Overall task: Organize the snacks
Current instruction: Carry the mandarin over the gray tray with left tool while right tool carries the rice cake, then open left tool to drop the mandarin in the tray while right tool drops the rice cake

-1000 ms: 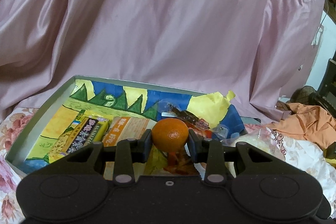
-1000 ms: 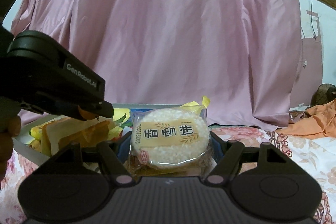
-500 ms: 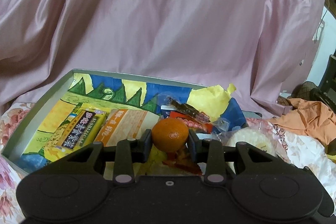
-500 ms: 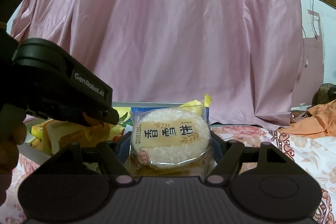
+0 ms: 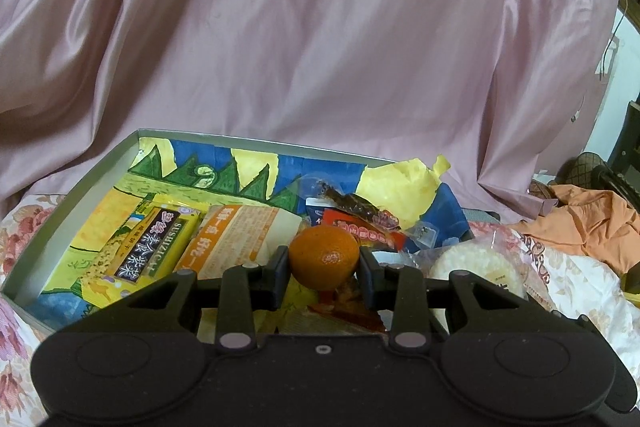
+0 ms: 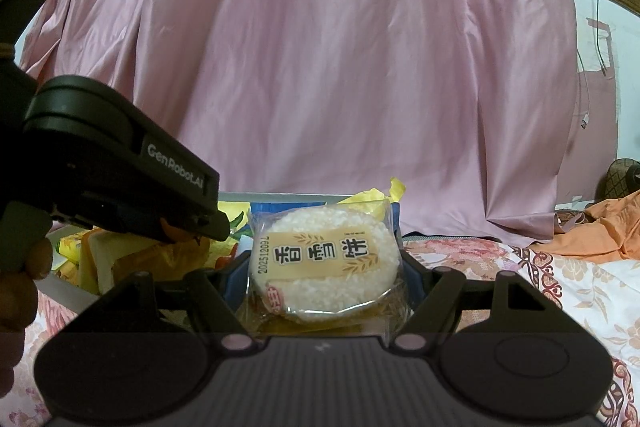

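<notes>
A small orange (image 5: 323, 256) is clamped between the two fingers of the left gripper (image 5: 323, 267), held above the near part of an open box (image 5: 96, 183) whose floor is painted with green trees, blue sky and yellow ground. A round rice cracker in clear wrap (image 6: 324, 263) is clamped in the right gripper (image 6: 324, 275), its jaws set wide on either side of the disc, just in front of the box's right end. Only in the left wrist view is the inside of the box laid out: a yellow snack pack with a dark label (image 5: 140, 251) lies to the left, an orange-and-white packet (image 5: 236, 239) beside it, and a cluster of small red and dark wrappers (image 5: 360, 215) further back – with crumpled yellow paper (image 5: 400, 183) at the far right corner. The rice cracker is seen there only as a pale edge at the right of the box. From the right wrist view the left gripper's body (lettered "GenRobot.AI") (image 6: 120, 163) is shown from the side, with part of a hand (image 6: 24, 287) gripping its handle – the orange is largely hidden under it. Behind everything a pink satin sheet (image 6: 320, 47) is draped; a floral bedcover (image 6: 540, 279) and orange cloth (image 5: 588, 219) lie to the right.
</notes>
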`<state>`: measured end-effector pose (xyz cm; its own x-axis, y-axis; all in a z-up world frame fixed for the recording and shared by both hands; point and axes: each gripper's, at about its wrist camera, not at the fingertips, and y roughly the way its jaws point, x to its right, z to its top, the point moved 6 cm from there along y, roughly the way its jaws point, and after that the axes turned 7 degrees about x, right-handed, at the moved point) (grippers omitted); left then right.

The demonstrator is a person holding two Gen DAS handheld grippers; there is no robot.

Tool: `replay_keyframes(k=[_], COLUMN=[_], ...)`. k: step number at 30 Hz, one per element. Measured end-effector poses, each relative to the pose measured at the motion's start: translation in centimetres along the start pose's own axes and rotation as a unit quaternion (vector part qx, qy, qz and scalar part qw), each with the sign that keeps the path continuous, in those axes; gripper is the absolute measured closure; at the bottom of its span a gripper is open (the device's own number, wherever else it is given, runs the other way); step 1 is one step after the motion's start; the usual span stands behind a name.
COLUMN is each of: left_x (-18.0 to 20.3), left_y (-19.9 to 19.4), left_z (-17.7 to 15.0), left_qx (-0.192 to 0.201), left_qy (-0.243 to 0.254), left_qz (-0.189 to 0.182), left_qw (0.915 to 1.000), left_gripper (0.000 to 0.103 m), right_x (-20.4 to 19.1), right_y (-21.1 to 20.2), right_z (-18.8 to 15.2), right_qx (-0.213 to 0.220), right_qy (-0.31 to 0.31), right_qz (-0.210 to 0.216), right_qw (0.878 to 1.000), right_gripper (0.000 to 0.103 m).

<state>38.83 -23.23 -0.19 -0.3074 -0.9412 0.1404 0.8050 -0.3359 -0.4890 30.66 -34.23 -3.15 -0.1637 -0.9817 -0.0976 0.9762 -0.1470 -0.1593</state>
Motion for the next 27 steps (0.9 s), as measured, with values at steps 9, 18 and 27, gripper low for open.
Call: replay_keyframes(k=[9, 18, 27], left_x=[0.05, 0.04, 0.08], left_y=[0.18, 0.33, 0.27], left_z=[-0.34, -0.51, -0.40], left_qx=[-0.003, -0.005, 0.000], left_qy=[0.001, 0.002, 0.000], left_qz=[0.002, 0.003, 0.007], left_qw=[1.0000, 1.0000, 1.0000], left_gripper=[0.065, 0.065, 0.053], right_x=[-0.01, -0.09, 0.02], right_y=[0.07, 0.05, 0.20], right_z=[0.01, -0.02, -0.09], right_qx=[-0.002, -0.003, -0.003], right_qy=[-0.001, -0.002, -0.005], right_qz=[-0.001, -0.001, -0.001], right_qw=[1.000, 1.000, 1.000], right_gripper=[0.026, 0.025, 0.021])
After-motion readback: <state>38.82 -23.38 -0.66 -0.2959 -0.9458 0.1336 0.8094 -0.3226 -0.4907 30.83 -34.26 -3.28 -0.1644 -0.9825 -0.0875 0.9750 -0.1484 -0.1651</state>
